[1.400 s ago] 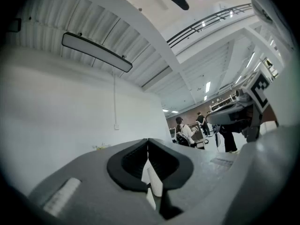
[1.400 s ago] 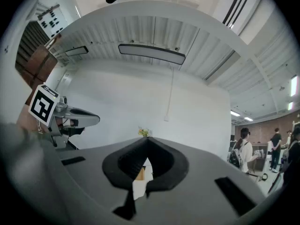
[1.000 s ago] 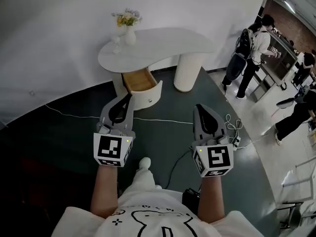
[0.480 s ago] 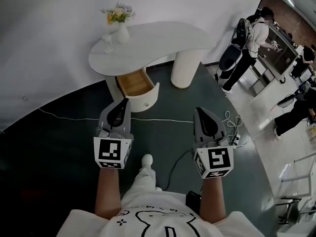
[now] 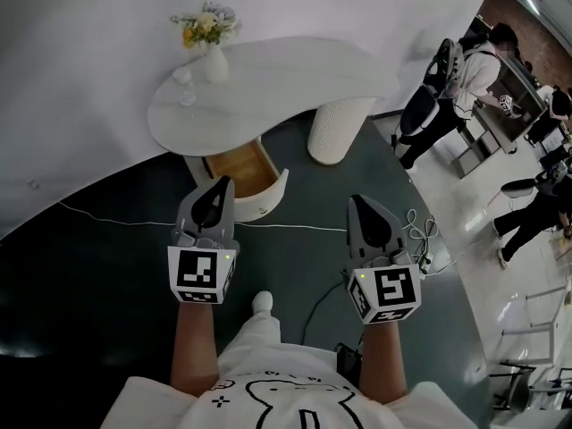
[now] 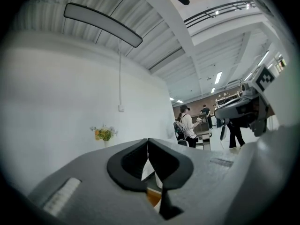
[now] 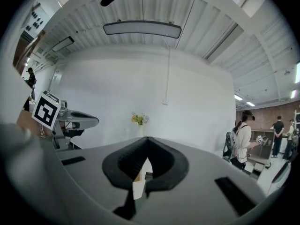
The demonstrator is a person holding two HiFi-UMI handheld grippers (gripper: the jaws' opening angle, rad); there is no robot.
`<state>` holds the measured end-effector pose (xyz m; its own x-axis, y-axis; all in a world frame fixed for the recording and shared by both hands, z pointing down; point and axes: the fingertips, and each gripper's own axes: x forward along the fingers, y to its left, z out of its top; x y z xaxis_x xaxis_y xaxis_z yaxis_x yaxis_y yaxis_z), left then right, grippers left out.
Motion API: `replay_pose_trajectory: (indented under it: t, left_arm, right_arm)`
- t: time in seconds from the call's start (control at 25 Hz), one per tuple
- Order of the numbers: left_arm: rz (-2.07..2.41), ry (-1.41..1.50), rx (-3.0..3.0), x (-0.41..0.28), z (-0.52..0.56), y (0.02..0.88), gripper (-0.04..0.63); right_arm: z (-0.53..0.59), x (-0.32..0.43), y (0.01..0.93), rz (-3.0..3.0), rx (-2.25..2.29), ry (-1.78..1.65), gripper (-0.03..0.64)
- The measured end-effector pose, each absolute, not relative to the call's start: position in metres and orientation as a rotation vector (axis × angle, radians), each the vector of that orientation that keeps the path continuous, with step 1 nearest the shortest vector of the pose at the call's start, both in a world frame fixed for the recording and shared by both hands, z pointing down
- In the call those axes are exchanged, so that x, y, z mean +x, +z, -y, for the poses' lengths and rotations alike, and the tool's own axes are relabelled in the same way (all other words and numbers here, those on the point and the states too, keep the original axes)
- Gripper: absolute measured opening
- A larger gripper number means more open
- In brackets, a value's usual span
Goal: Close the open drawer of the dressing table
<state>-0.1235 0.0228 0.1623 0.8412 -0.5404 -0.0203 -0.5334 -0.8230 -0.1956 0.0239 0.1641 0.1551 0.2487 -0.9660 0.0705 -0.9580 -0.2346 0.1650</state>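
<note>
So the drawer (image 5: 239, 166) is hanging open under the left end of the white worktop (image 5: 277, 74), wood inside showing, and its curved white front (image 5: 271, 193) faces back toward the person and a touch to the right. A vase (image 5: 213, 61) of flowers stands up top, nowhere near the action.

The left gripper (image 5: 222, 189) is the one lined up. In the head view its tip points right at the drawer front and overlaps its near edge. From the left gripper view I'd say it's short of contact, but I can't tell for sure. Its fingers (image 6: 131, 162) are pressed together at the tips with nothing between them, and a sliver of the drawer's wood shows through the gap below. The right gripper (image 5: 359, 208) is well off to the right over bare floor, aimed more at the gap between the drawer and the ribbed leg (image 5: 338, 132). Its fingers are closed and empty too.

The bit that matters: the drawer slides along a line running away from the person and slightly left. My guess is the push comes from the left gripper, going forward along that line and square onto the front rather than clipping its rounded right corner.
</note>
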Motion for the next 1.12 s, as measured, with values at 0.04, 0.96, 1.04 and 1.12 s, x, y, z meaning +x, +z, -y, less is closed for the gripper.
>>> replay_pose_trajectory:
  t: [0.04, 0.96, 1.04, 1.12]
  left_arm:
    - [-0.833, -0.053, -2.830, -0.119, -0.014, 0.162, 0.015]
    - [-0.882, -0.149, -2.963, -0.065, 0.108, 0.225, 0.015]
    - [-0.910, -0.167, -2.963, -0.063, 0.111, 0.232, 0.015]
    - [-0.932, -0.181, -2.957, -0.058, 0.114, 0.237, 0.015]
  right_arm:
    - [-0.154, 0.028, 0.155, 1.826, 2.331, -0.064, -0.002]
    - [-0.026, 0.067, 0.208, 1.793, 2.178, 0.047, -0.002]
    - [-0.020, 0.071, 0.214, 1.813, 2.149, 0.055, -0.002]
    - [-0.012, 0.078, 0.222, 1.839, 2.121, 0.067, -0.002]
